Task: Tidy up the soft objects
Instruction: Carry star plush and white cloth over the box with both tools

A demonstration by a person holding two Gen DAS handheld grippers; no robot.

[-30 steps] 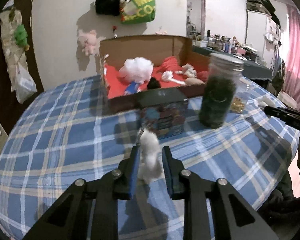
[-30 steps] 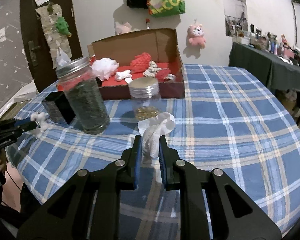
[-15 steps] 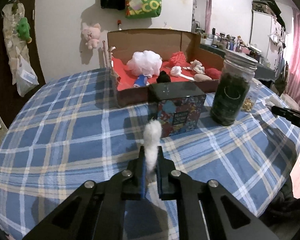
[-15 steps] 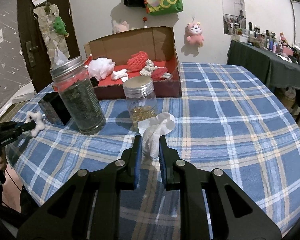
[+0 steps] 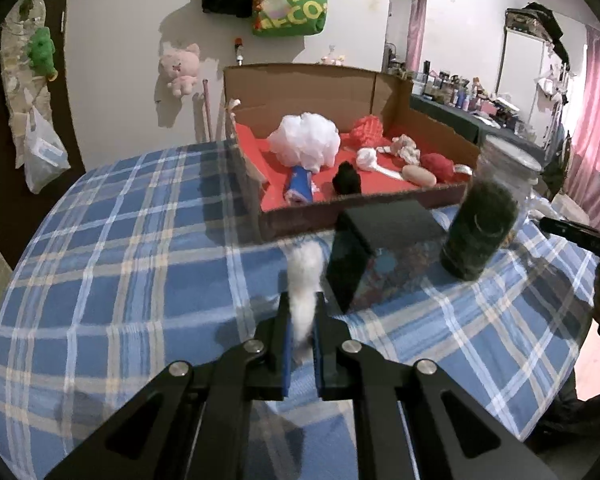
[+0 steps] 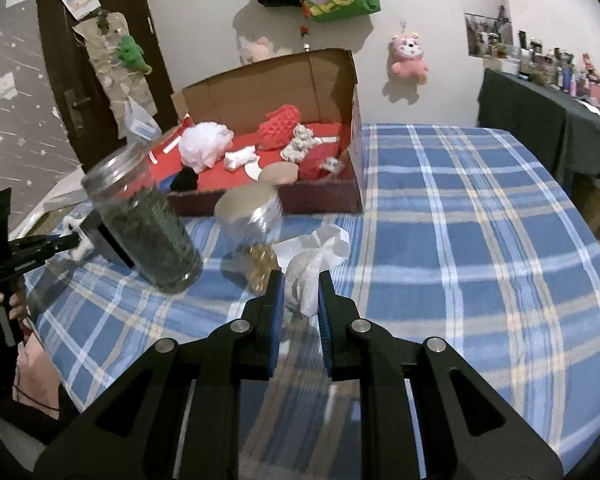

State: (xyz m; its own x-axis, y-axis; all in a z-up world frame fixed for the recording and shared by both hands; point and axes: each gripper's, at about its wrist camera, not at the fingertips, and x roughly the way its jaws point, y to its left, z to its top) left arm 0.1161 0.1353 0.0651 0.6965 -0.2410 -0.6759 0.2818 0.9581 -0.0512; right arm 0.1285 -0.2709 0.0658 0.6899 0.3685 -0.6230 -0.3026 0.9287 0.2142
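Soft objects mostly lie in the cardboard box (image 5: 340,92) ahead of both tongs; the left tongs (image 5: 302,312) clench a white fluffy tuft (image 5: 305,280), the right tongs (image 6: 299,286) a white mesh cloth (image 6: 316,256), both undelivered above the worktop (image 5: 120,248).

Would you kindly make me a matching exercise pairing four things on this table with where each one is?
Things:
1. white fluff
2. mesh cloth
3. white pouf
4. green jar

Places:
A. in the cardboard box
B. in the right tool
C. standing on the tablecloth
D. in the left tool

Pairs: 1-D, 2-B, 3-A, 4-C
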